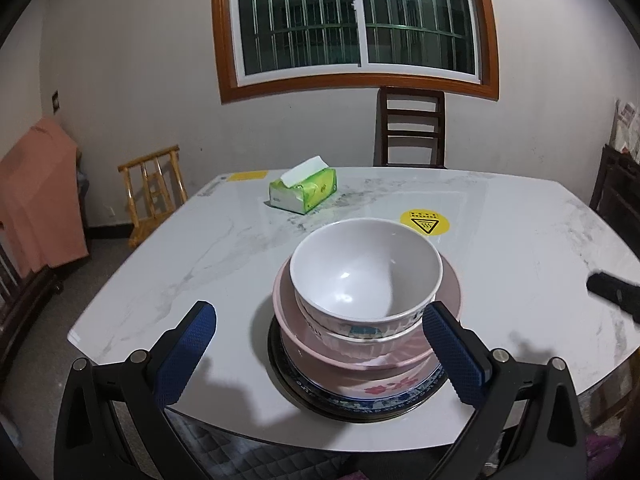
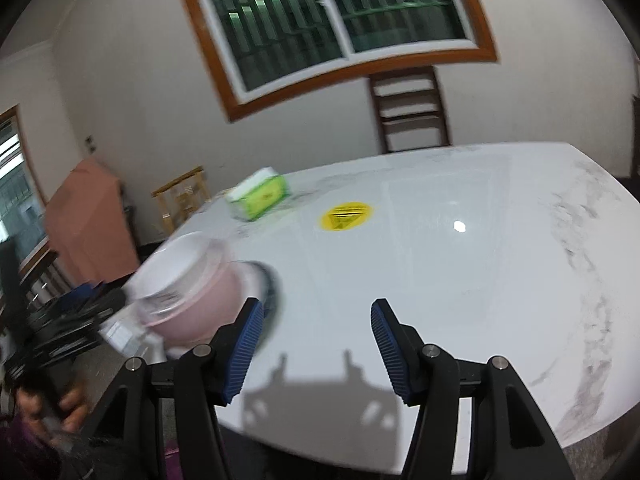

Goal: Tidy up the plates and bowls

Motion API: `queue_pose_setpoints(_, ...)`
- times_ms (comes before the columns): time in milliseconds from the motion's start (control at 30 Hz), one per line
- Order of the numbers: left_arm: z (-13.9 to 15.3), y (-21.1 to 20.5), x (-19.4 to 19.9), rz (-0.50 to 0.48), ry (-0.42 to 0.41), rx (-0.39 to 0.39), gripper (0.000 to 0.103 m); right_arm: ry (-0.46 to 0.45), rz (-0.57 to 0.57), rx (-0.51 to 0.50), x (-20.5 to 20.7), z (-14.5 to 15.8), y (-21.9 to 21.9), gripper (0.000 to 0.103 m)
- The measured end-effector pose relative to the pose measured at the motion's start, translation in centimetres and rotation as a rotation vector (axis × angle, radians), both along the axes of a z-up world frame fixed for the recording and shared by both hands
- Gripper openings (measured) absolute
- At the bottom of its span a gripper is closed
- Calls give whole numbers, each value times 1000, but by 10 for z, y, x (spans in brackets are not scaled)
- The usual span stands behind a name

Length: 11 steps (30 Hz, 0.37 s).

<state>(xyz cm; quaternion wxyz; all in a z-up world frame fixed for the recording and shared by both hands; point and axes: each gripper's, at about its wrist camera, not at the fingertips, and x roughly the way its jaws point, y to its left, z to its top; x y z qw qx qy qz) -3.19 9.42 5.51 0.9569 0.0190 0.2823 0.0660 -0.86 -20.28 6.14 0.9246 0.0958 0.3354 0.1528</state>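
Left gripper (image 1: 318,330) gapes wide around the stack, holding nothing: white bowl (image 1: 366,270) in pink bowl (image 1: 372,344) on floral plate (image 1: 384,390) (table's (image 1: 160,264) six-o'clock edge). Right gripper (image 2: 316,326), spread empty, has the stack at nine o'clock

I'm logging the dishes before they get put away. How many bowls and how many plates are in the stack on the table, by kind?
Bowls: 2, the white bowl on top, nested in a patterned bowl.
Plates: 3, the pink plate, the floral plate and the dark plate at the bottom.
Total: 5 dishes in one stack on the marble table.
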Motion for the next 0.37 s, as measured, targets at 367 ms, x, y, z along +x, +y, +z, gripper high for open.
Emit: queue_pose_setpoints(367, 4, 1, 6, 17, 50, -23, 103, 284, -250, -109, 122, -85, -144, 61)
